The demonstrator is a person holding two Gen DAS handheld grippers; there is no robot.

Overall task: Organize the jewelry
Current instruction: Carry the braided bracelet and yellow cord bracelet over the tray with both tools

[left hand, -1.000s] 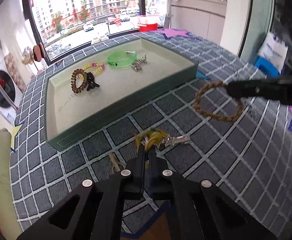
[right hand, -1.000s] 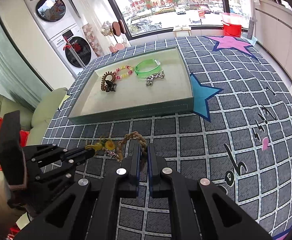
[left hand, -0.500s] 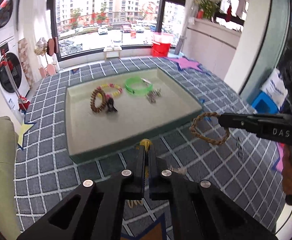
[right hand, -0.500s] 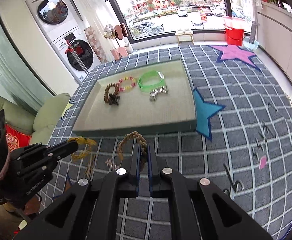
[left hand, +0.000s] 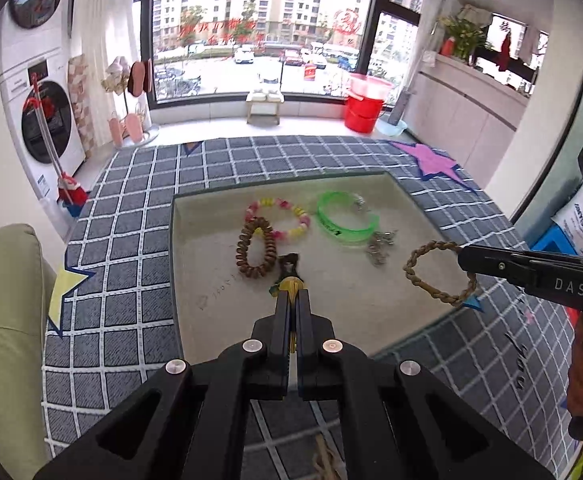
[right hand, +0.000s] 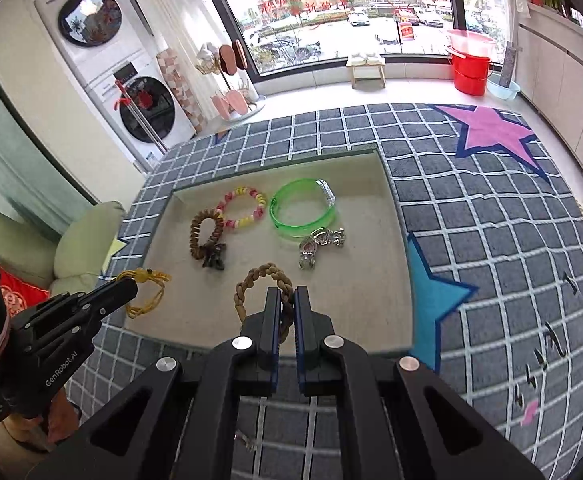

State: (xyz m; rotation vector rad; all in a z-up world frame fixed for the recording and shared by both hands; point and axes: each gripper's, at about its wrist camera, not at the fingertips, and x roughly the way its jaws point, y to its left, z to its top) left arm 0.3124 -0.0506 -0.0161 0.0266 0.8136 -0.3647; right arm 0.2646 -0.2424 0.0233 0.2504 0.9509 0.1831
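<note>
while both pieces hang over the tray [right hand: 395,216], your left gripper [left hand: 291,294] is pinched tight on the yellow cord bracelet [right hand: 145,290], only its knot showing past the tips in the left view, the loop dangling free in the right one. your right gripper [right hand: 287,300] is clamped just as tight on the braided brown bracelet [right hand: 261,280], gripped at one edge so the ring stands out ahead of the fingers and hangs clear. both sit above the near, bare stretch of lining, likely because the far half is taken: wooden bead bracelet [right hand: 205,236], pastel bead bracelet [right hand: 241,208], green bangle [right hand: 303,210], silver charms [right hand: 319,242], a dark clip [right hand: 214,259]. edge grips keep the pads off the lining when you lower. set each down apart from its neighbours; the yellow one hangs near the tray's left wall and could drape over it. something thin lies on the checked rug [left hand: 131,280] under your left gripper, too hidden to name.
</note>
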